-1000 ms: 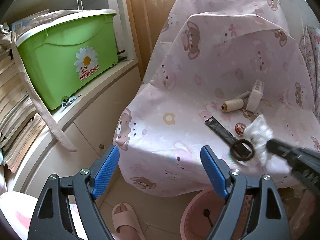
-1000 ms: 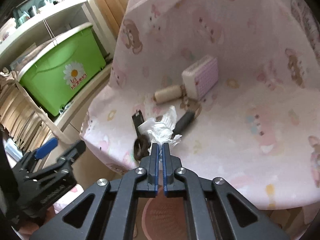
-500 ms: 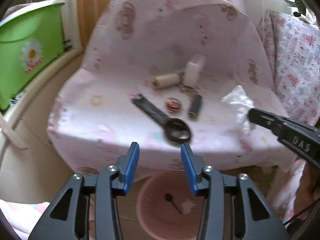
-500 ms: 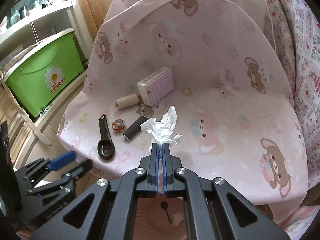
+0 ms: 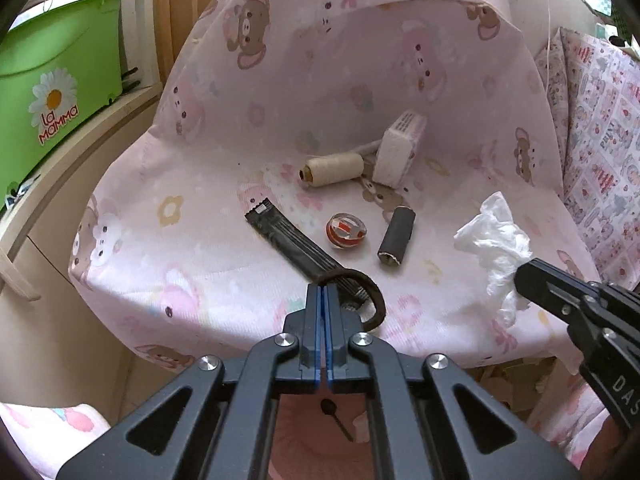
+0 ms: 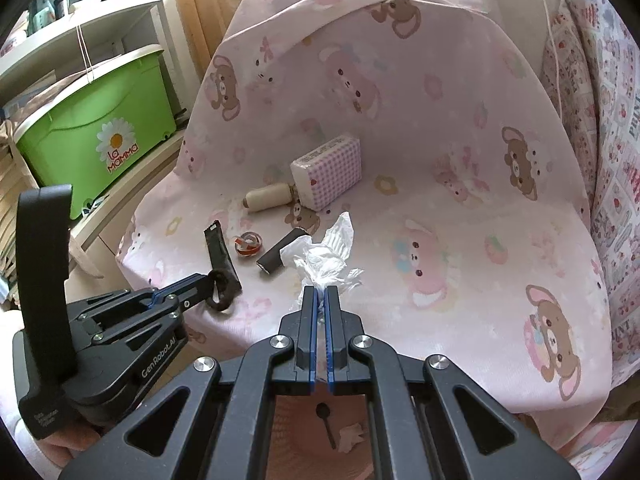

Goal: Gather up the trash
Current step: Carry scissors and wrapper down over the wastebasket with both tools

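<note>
Change noted: a second earlier the left gripper stood spread wide, off toward the green storage box at the frame's left. It had since swung over the chair seat and its jaws had come together on the ring end of the dark flat strap, low centre of the left view. The right view confirmed it, the blue pads pinching the ring at, lower left of that frame.

The right gripper stayed pressed together on the crumpled white tissue, as before, held above the pink bear-print cover, centre frame.

Reading: both hands now carried trash. The pink bin sat directly below the seat edge, bottom centre, so dropping both looked like the next step.

Remaining on the seat: thread spool, checked tissue packet, tape roll, small dark tube.

Hard to make out:
- The bin's rim and most of its inside were hidden behind the gripper frames; only a dark spoon-like thing and a pale scrap showed.
- Whether the strap had lifted clear of the cloth could not be told.
- The seat's front edge was cut off by the grippers.
</note>
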`<action>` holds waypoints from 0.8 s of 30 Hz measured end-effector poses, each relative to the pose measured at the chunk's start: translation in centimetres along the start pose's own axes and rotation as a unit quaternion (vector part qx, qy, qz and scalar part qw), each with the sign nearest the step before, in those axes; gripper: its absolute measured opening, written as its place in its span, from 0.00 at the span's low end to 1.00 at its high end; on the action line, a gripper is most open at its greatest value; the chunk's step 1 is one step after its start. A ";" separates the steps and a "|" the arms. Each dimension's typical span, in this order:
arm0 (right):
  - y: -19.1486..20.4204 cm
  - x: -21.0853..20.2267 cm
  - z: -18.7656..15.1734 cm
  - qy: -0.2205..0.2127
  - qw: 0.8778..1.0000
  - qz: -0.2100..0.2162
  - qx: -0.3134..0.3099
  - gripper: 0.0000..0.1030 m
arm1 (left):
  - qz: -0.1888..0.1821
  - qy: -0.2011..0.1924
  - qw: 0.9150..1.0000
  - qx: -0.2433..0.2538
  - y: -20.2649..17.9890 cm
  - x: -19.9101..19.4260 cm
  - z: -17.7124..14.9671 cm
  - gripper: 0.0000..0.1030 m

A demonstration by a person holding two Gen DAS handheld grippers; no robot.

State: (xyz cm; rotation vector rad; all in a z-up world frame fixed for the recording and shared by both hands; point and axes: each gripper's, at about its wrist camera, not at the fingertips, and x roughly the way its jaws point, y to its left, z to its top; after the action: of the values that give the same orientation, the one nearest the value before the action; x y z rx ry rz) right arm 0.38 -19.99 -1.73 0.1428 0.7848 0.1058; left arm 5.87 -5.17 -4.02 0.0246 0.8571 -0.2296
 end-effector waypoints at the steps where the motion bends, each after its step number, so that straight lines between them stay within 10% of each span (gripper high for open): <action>1: 0.0 -0.1 0.0 0.000 1.000 0.001 0.000 0.04 | -0.002 0.000 1.000 0.000 0.0 0.0 0.0 0.02; 24: -0.3 -1.7 -0.8 0.000 1.000 0.004 -0.008 0.04 | -0.038 -0.026 0.998 -0.045 3.3 -4.5 -0.2 0.01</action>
State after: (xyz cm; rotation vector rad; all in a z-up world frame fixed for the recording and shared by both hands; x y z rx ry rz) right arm -1.38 -20.44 -1.19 0.1309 0.7834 0.1188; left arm 3.52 -1.10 -1.00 -0.0980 0.8166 -0.2610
